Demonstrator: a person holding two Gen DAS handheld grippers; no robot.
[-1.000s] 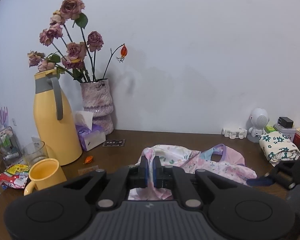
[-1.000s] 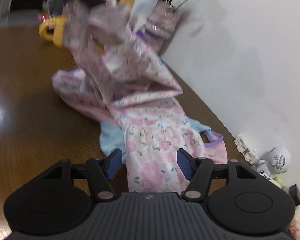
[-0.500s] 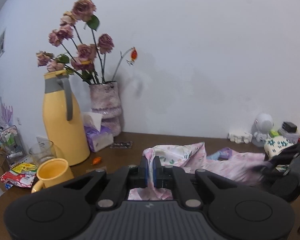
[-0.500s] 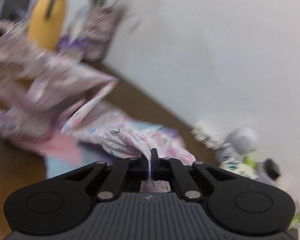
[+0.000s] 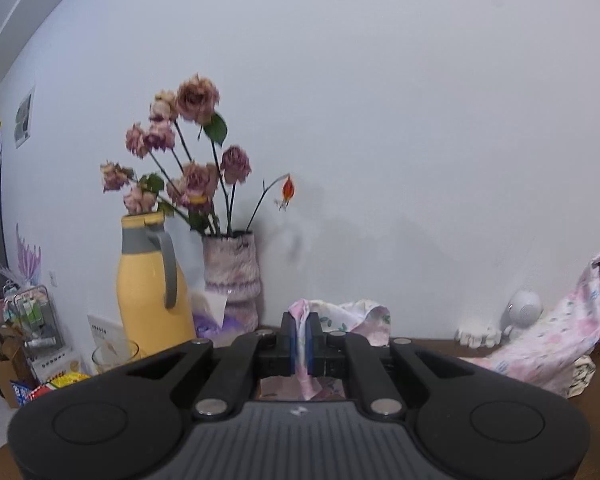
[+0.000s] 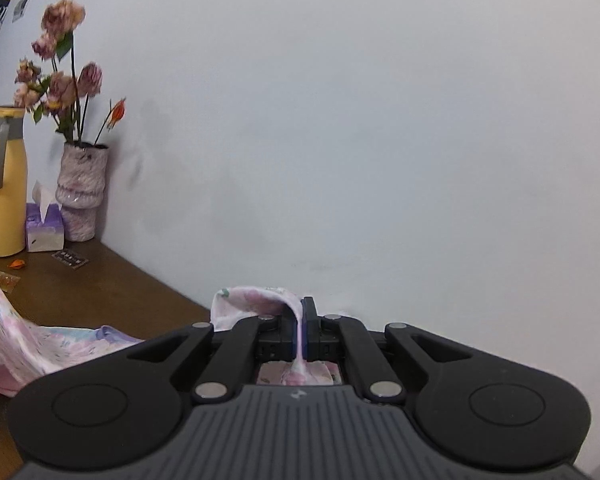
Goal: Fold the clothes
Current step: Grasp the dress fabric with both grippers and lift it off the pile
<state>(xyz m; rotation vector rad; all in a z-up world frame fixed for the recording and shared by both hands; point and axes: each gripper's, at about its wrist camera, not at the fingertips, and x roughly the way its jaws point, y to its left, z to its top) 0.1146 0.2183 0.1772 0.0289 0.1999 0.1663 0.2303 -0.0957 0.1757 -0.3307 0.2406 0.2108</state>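
Note:
A pink floral garment [image 5: 556,340] hangs lifted above the brown table [image 6: 100,292]. My left gripper [image 5: 300,338] is shut on one edge of it, with cloth bunched over the fingers. My right gripper [image 6: 301,334] is shut on another edge of the garment [image 6: 256,300]. In the right wrist view the cloth [image 6: 16,344] drapes down to the table at the left. In the left wrist view the right gripper's hold shows at the far right edge, with cloth hanging from it.
A yellow jug [image 5: 152,288], a vase of dried roses [image 5: 230,276], a tissue box [image 6: 44,228] and a glass [image 5: 114,354] stand at the table's left along the wall. A small white robot figure [image 5: 524,308] and white pieces [image 5: 478,336] stand at the right.
Both grippers have risen, lifting the garment off the table. The right gripper, open a second ago above the cloth, has closed on its edge. The left stayed shut.

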